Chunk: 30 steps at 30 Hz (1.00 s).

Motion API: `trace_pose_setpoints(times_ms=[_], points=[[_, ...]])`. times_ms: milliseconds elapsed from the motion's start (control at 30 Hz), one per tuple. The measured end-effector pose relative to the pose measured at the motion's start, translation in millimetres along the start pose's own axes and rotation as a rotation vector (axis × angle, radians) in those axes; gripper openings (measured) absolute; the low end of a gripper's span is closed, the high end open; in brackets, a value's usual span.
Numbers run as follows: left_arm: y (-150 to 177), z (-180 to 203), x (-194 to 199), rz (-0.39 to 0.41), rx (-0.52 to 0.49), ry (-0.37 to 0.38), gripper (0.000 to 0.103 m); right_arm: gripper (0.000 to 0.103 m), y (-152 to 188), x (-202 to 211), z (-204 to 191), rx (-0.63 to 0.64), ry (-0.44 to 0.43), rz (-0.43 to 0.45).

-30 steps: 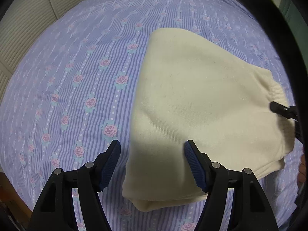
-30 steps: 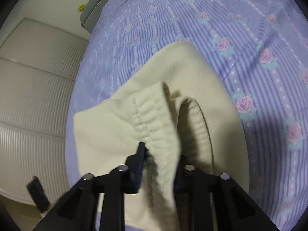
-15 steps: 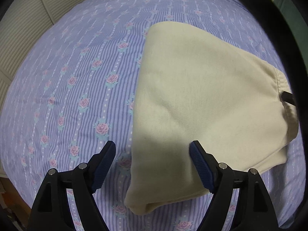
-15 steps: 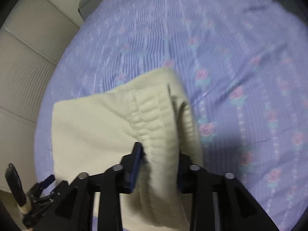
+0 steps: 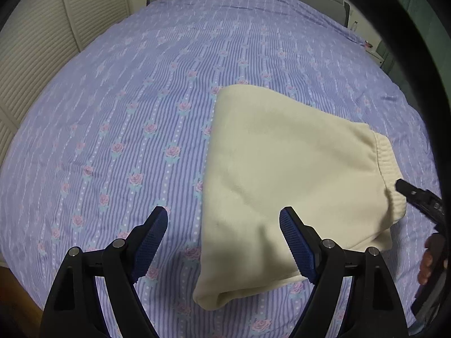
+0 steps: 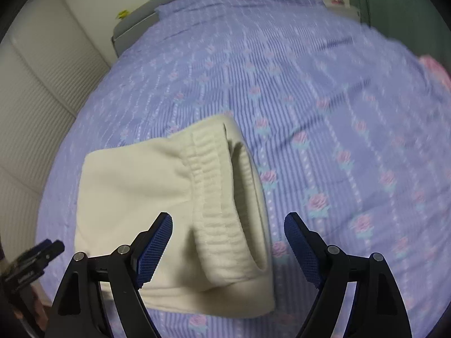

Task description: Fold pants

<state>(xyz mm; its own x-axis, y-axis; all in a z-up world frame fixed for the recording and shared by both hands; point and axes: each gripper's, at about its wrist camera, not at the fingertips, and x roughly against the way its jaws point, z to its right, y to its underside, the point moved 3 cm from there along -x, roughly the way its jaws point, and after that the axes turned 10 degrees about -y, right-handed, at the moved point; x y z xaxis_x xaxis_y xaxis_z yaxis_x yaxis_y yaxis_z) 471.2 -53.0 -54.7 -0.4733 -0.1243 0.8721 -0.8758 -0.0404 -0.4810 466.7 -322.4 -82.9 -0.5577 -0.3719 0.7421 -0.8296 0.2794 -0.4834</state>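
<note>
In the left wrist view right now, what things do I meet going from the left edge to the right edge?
Louvered closet doors → bare purple floral bedsheet → folded cream pants → their ribbed waistband → the other hand-held gripper's black fingertip.

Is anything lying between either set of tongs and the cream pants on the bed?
Nothing visible. The folded pants lie alone on the floral bedspread. The left tongs stand open above their near edge; the right tongs, opening, have the waistband beneath them, untouched.
</note>
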Motion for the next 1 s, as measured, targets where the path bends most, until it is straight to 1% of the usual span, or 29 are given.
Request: trace_pose_setpoints(times_ms=[100,200,333,500,700,833,1000], points=[[3.9,4.4,-4.1,-0.017,-0.003,-0.002,0.081,0.083,4.5,-12.9,14.1,-0.042,-0.004,-0.029],[6.2,9.1,-7.3,-0.032,-0.014,-0.003,0.081,0.083,11.1,-23.3,21.1,-0.056,-0.007,-0.050],[10.3,13.8,-7.4,-0.039,-0.039,-0.012,0.081,0.083,14.6,-26.1,28.5,-0.062,-0.026,-0.048],[10.3,15.4,-10.3,-0.049,-0.029,-0.017,0.081,0.083,19.1,-34.2,36.5,-0.080,-0.035,-0.058],[10.5,18.5,-13.8,-0.045,-0.056,-0.031,0.081,0.083,28.9,-44.9,49.2,-0.167,-0.099,-0.077],[12.7,18.5,-18.6,-0.052,-0.070,-0.039,0.081,0.083,40.5,-55.2,61.8,-0.239,-0.171,-0.080],[17.4,27.2,-20.0,-0.053,-0.111,-0.038,0.081,0.083,46.6,-60.7,71.7,-0.269,-0.231,-0.075]])
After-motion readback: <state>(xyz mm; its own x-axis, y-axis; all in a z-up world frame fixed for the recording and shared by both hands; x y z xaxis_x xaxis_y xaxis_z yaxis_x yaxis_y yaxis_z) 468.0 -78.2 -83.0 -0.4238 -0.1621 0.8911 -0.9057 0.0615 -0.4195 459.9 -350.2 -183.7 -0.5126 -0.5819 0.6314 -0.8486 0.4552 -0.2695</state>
